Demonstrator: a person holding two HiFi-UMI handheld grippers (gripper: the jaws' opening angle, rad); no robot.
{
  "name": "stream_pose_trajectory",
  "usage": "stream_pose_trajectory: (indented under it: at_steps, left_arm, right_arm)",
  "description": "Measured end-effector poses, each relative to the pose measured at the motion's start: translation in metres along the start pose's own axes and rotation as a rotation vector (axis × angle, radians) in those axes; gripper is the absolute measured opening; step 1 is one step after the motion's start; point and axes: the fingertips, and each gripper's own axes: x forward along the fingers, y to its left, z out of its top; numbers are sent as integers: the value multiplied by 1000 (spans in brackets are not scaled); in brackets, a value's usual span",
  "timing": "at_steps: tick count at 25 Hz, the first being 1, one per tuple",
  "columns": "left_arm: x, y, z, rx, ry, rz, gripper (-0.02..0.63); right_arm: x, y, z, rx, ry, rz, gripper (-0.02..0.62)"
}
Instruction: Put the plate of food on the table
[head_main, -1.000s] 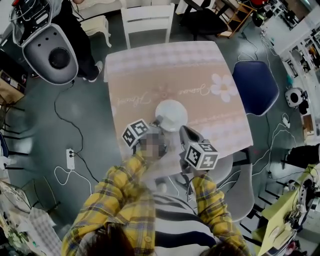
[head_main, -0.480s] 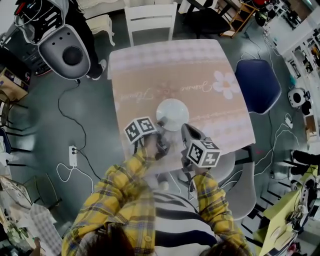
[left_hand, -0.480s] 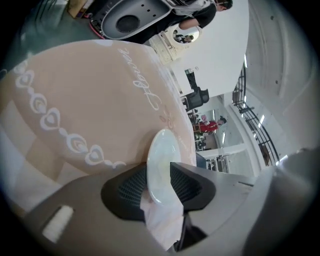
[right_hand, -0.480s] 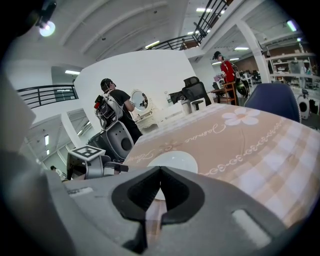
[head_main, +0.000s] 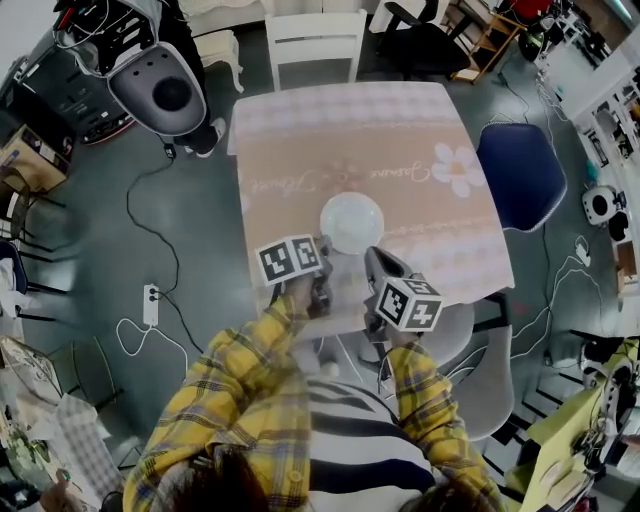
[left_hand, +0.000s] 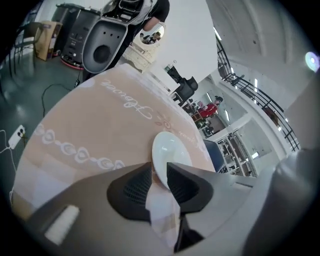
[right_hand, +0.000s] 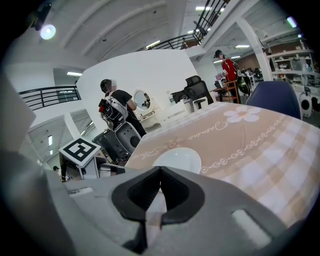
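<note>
Plate: the plate (head_main: 351, 222) is white, round, shallow and glossy. It lies flat on the table, in the half nearer the person and roughly midway between the left and right edges.
Left gripper: the left gripper (head_main: 324, 250) sits at the plate's near-left rim. Its jaws stand apart and have just eased inward a little. The rim shows in the gap past the tips, but the pads are not pressing on it.
Right gripper: the right gripper (head_main: 372, 258) is just beside the plate's near-right rim, its jaws brought together at the tips with nothing between them.
Arms: yellow plaid sleeves (head_main: 240, 380) reach in from the bottom of the head view.
Surface: a peach tablecloth (head_main: 400, 130) with pale checked borders covers the table. It has white script lettering and one big white flower (head_main: 459, 168) towards the right.
Room: the floor (head_main: 200, 260) is grey, with a power strip (head_main: 152, 305) and loose cable to the left. A white chair (head_main: 312, 40) stands at the far side and a blue chair (head_main: 520, 175) on the right. A grey-and-white machine (head_main: 160, 85) stands off the far-left corner.
</note>
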Motion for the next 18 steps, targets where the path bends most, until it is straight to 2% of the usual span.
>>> stream_pose_trajectory:
  at_steps: [3, 4, 11, 15, 18]
  left_arm:
    - [-12, 1, -1, 65, -47, 20, 8]
    - [-16, -1, -3, 82, -57, 11, -5]
    - [-47, -28, -28, 215, -78, -125, -5]
    - [-70, -46, -38, 271, -134, -175, -5]
    - [-87, -62, -48, 301, -172, -241, -2]
  right_arm:
    - [-5, 2, -5, -5, 7, 0, -3]
    - [-8, 3, -6, -6, 8, 0, -3]
    - [-29, 13, -14, -21, -12, 10, -3]
    - [-47, 18, -19, -29, -29, 14, -3]
    - [-61, 24, -26, -47, -38, 21, -3]
